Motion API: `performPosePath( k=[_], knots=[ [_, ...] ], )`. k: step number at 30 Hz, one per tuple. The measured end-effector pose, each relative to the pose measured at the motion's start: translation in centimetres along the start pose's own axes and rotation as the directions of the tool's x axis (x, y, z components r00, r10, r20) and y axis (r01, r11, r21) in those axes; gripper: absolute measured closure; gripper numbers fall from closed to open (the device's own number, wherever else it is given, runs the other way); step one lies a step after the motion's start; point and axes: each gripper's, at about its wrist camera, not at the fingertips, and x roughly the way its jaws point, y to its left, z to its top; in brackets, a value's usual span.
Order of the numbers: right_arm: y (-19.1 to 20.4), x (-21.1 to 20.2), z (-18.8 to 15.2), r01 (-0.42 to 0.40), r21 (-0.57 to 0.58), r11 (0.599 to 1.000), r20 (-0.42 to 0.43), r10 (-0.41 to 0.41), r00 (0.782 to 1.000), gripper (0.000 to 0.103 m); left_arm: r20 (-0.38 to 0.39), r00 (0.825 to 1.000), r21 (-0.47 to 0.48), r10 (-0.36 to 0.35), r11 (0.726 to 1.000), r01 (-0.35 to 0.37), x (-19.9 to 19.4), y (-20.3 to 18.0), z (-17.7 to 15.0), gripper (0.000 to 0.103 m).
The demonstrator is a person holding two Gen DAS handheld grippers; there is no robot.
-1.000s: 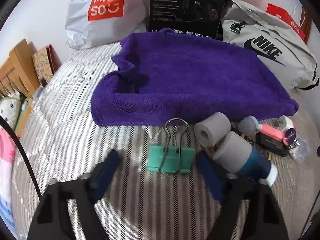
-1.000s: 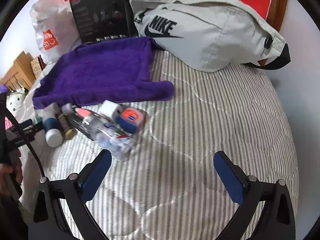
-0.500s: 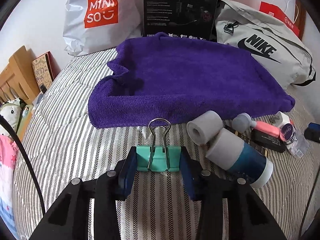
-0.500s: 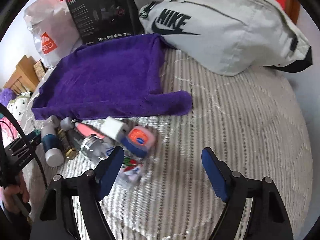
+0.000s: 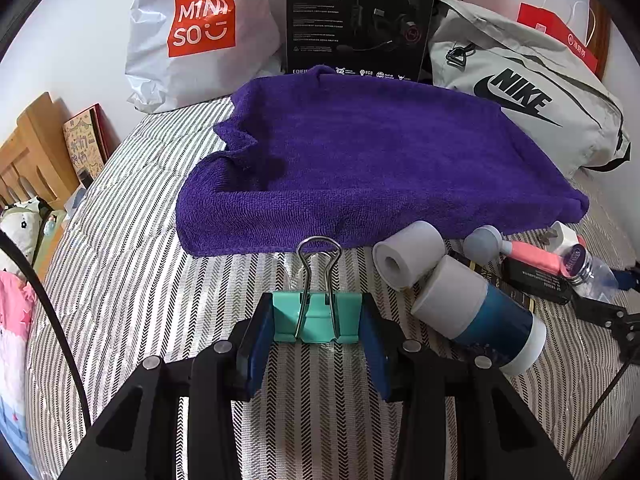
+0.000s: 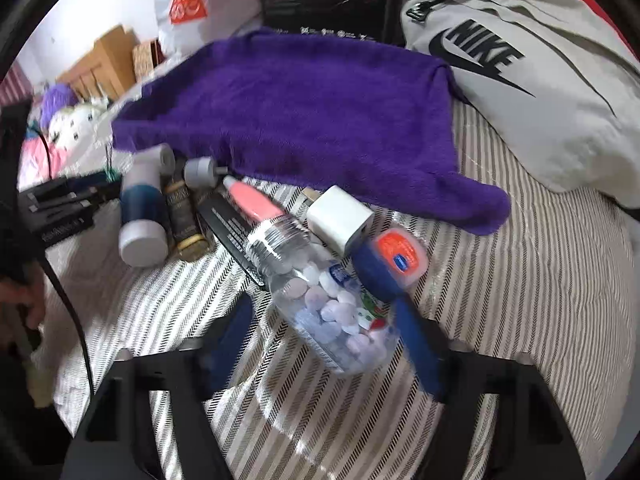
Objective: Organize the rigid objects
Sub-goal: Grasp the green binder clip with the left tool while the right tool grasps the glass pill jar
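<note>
Nearest your left hand, the left gripper (image 5: 318, 334) has its blue fingers (image 5: 256, 344) pressed against both ends of the teal binder clip (image 5: 318, 318), which stands on the striped bedspread (image 5: 132, 280) with its wire loops raised away from you. Just right of it lie a grey roll (image 5: 406, 254) and a blue-and-white canister (image 5: 480, 316), touching each other.

Nearest your right hand, the right gripper (image 6: 324, 344) has just been closing. Its fingers (image 6: 416, 352) stand half apart on either side of the clear bottle of pale tablets (image 6: 324, 300), which lies tilted on the bedspread (image 6: 540, 280). The picture is blurred, so you cannot tell whether either pad touches the bottle. An orange-lidded blue tin (image 6: 394, 260) lies just beside the right finger and the bottle.

Beyond the bottle lie a white charger plug (image 6: 340, 220), a pink tube (image 6: 252, 200), a flat black box (image 6: 230, 220) and a gold-trimmed dark bottle (image 6: 184, 216), crowded together. The blue-and-white canister (image 6: 140, 212) lies at their left end.

Farther back, the purple towel (image 5: 380, 160) is spread over the bedspread, its near edge just behind the small things.

Farthest away, against the wall, stand a white MINISO bag (image 5: 200, 32) and a black headset box (image 5: 360, 20), with a grey Nike bag (image 5: 528, 104) lying to the right.
</note>
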Motion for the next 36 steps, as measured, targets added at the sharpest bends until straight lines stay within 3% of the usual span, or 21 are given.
performPosePath(
  k=[6,16,22,26,36],
  knots=[
    [-3.2,-1.2,-2.1,-0.059,0.28,0.958,-0.049,0.076,0.996,0.044,0.005,1.0,-0.004,0.003,1.0,-0.003,-0.1,-0.1,-0.1,0.064],
    [2.0,-1.7,-3.6,-0.034,0.062,0.998,-0.146,0.043,0.988,0.04,0.006,1.0,-0.008,0.0,1.0,0.0,-0.1,-0.2,-0.2,0.064],
    [2.7,-2.4,-4.3,-0.137,0.076,0.988,-0.109,0.144,0.983,0.038,0.004,1.0,-0.007,-0.001,1.0,0.001,-0.1,-0.1,-0.1,0.064],
    [2.4,-2.3,-3.9,-0.052,0.099,0.994,-0.116,0.064,0.991,0.038,0.003,1.0,-0.008,-0.002,1.0,0.002,0.0,-0.1,-0.1,0.064],
    [2.4,-0.6,-2.1,0.006,0.154,0.988,-0.066,0.004,0.998,0.039,0.009,1.0,-0.012,0.005,1.0,-0.005,0.0,-0.1,-0.3,0.063]
  ],
)
